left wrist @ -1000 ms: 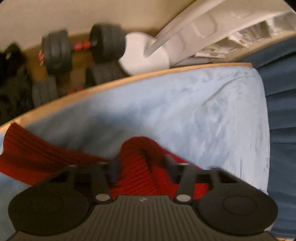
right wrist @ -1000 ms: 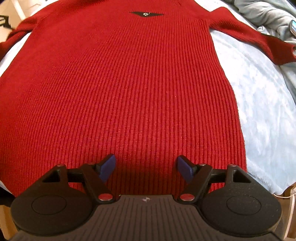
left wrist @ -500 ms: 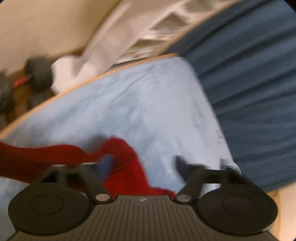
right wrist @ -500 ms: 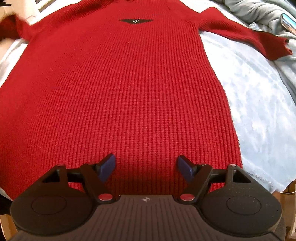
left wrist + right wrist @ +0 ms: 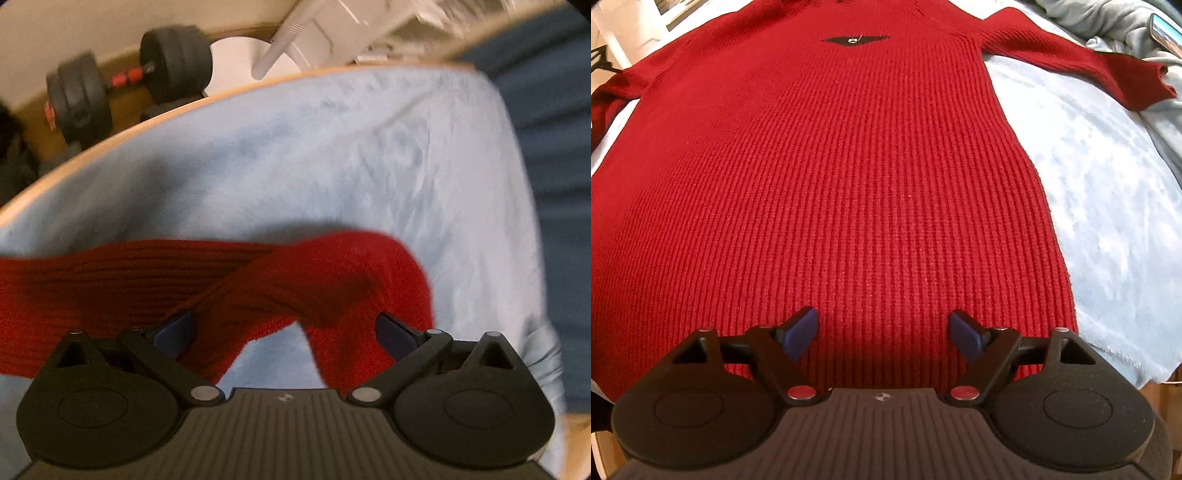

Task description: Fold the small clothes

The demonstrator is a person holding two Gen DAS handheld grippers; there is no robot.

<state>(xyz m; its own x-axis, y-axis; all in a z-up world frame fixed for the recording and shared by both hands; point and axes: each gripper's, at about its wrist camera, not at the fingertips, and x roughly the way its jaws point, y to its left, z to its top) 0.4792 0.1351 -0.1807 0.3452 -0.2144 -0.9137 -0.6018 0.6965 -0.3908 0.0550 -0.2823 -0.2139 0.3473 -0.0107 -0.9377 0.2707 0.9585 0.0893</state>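
Two claws agape (red sweater (image 5: 849,177) flat)

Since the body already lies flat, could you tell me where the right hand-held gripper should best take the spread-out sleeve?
Probably at the cuff of the red sweater, coming from the right. The sleeve lies straight on the blue blanket, its end free, so the open right hand-held gripper can pinch it and carry it inward.
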